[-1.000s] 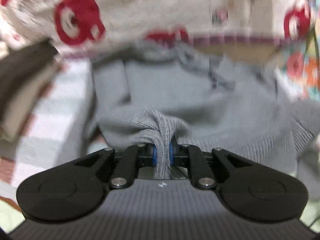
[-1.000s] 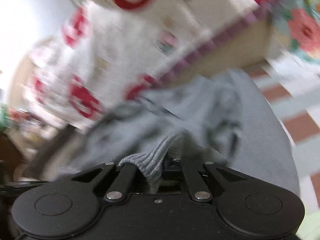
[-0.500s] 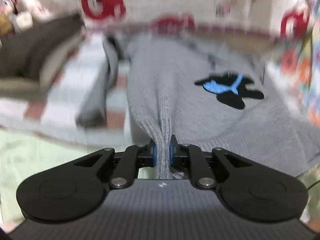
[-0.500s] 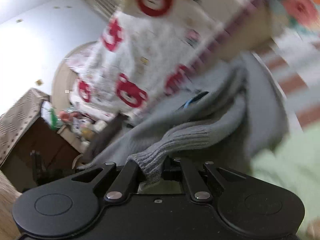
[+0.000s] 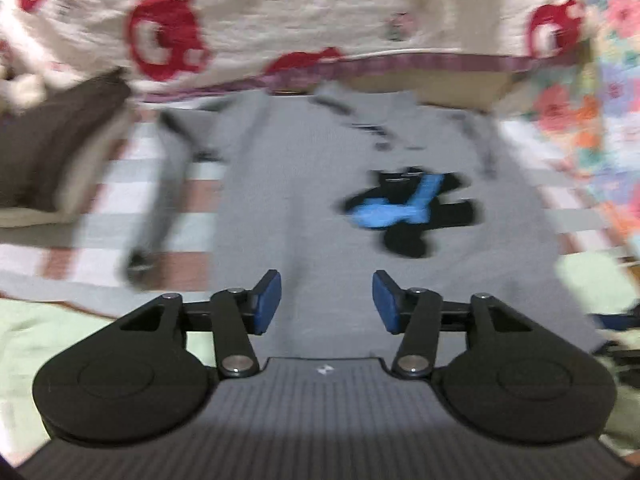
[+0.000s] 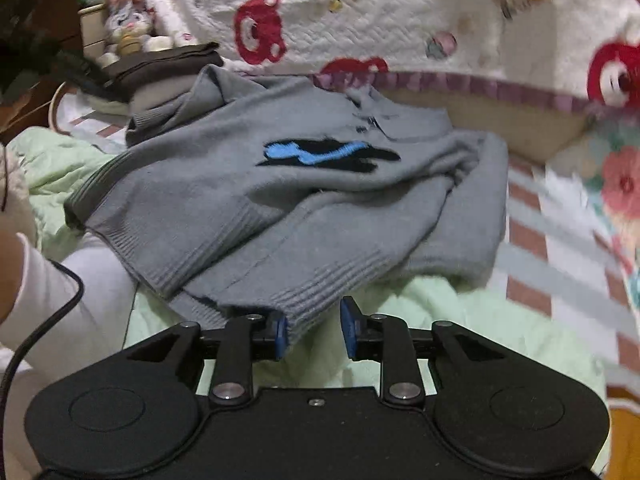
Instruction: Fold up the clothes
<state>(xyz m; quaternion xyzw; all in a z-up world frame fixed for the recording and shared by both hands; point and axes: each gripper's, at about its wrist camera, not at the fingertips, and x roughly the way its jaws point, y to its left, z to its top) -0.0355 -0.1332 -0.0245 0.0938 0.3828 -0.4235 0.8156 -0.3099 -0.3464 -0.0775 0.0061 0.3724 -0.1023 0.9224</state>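
The left hand-held gripper (image 5: 326, 302) stands wide, its blue rubber pads (image 5: 267, 302) well apart with nothing between them, poised over the hem end of the grey sweater (image 5: 304, 184). The right hand-held gripper (image 6: 313, 334) is also spread, less widely; the ribbed hem corner of the sweater (image 6: 280, 216) drapes down to the left pad (image 6: 281, 336) and appears to touch it, but nothing is pinched.

The sweater is a soft, fuzzy knit with ribbed bands at hem and cuffs, a small collar with a short placket, and a black and blue figure (image 5: 408, 212) worked on the chest. It lies on the bed, front up, its long axis running straight away from the left camera: hem nearest, collar farthest. One sleeve (image 5: 160, 200) trails along the left side; in the right view the other sleeve (image 6: 464, 216) is bunched in thick folds beside the body.

Under it lie a red-and-white striped sheet (image 5: 96, 196) and a pale green fleecy blanket (image 6: 460, 328). Behind hangs a white fluffy blanket with red bears (image 6: 360, 12). A folded dark brown stack (image 5: 52, 148) sits at the left. A white sleeve (image 6: 60, 300) with a black cable shows at the right view's left edge.
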